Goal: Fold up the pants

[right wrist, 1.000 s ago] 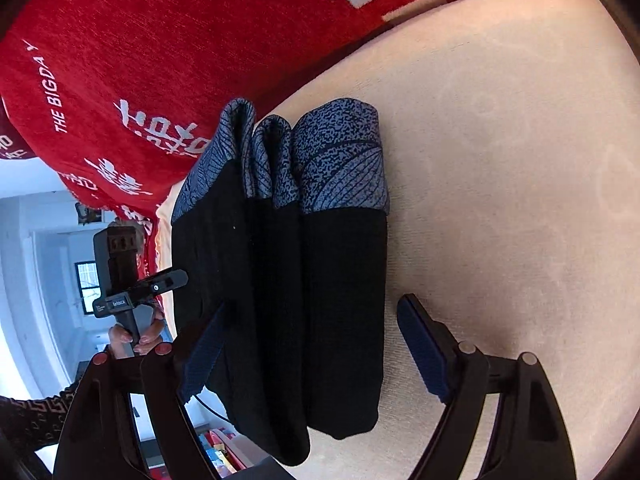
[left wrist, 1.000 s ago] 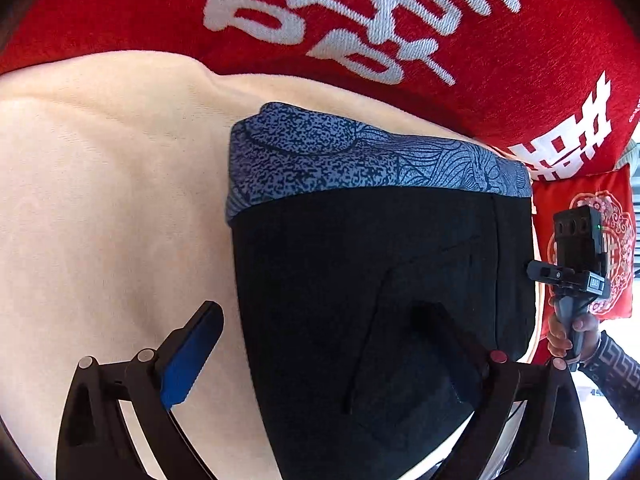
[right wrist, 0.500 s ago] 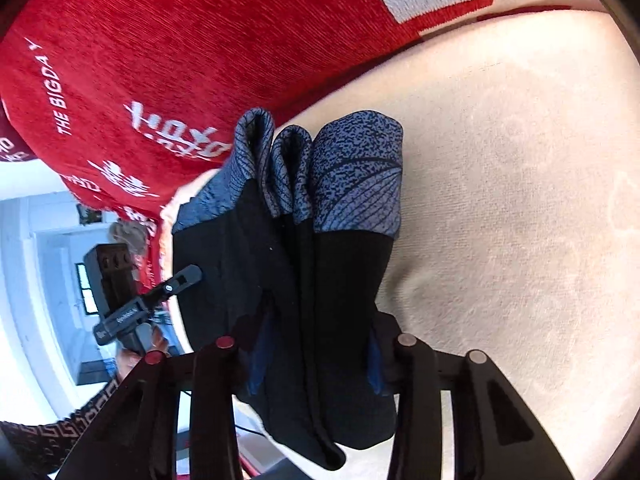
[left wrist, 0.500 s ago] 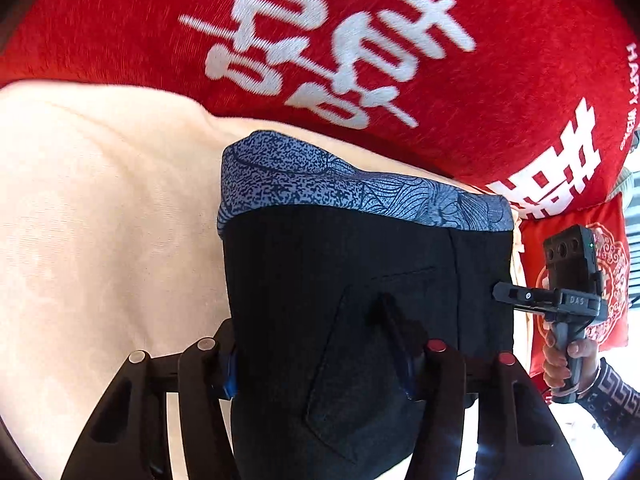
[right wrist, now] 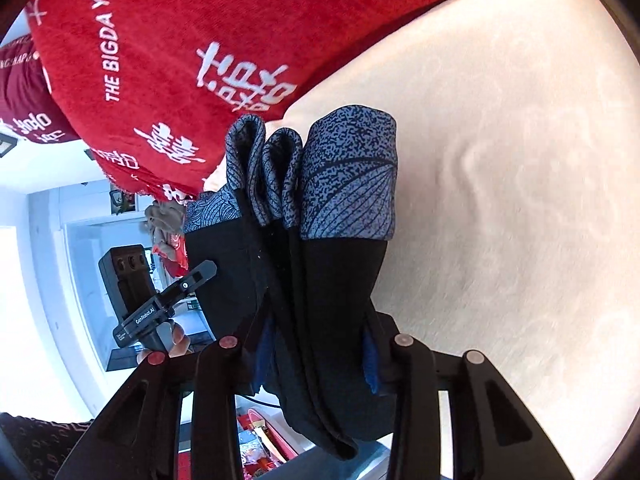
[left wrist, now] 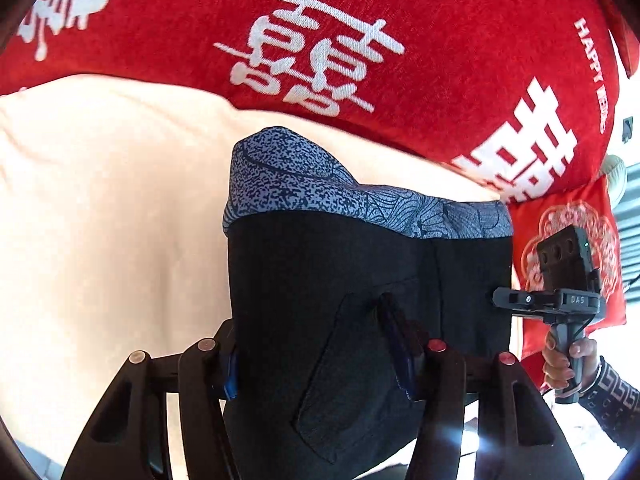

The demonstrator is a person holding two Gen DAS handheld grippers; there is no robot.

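Note:
The folded black pants (left wrist: 344, 300) with a blue-grey patterned waistband (left wrist: 320, 188) are held up above the cream cushion (left wrist: 100, 220). My left gripper (left wrist: 316, 356) is shut on the folded stack near its lower end. In the right wrist view the pants (right wrist: 320, 288) show as several folded layers seen edge on, and my right gripper (right wrist: 316, 356) is shut on that stack. Each gripper also shows in the other's view, the right one (left wrist: 560, 292) and the left one (right wrist: 160, 304), held in a hand.
A red blanket with white characters (left wrist: 360, 40) covers the sofa back behind the cushion. A red pillow (left wrist: 568, 240) lies at the right end. In the right wrist view a bright room (right wrist: 60, 280) and floor clutter (right wrist: 260, 440) show past the sofa edge.
Both grippers went from wide open around the pants to shut on them. The folded pants have lifted off the cushion and hang between the fingers.

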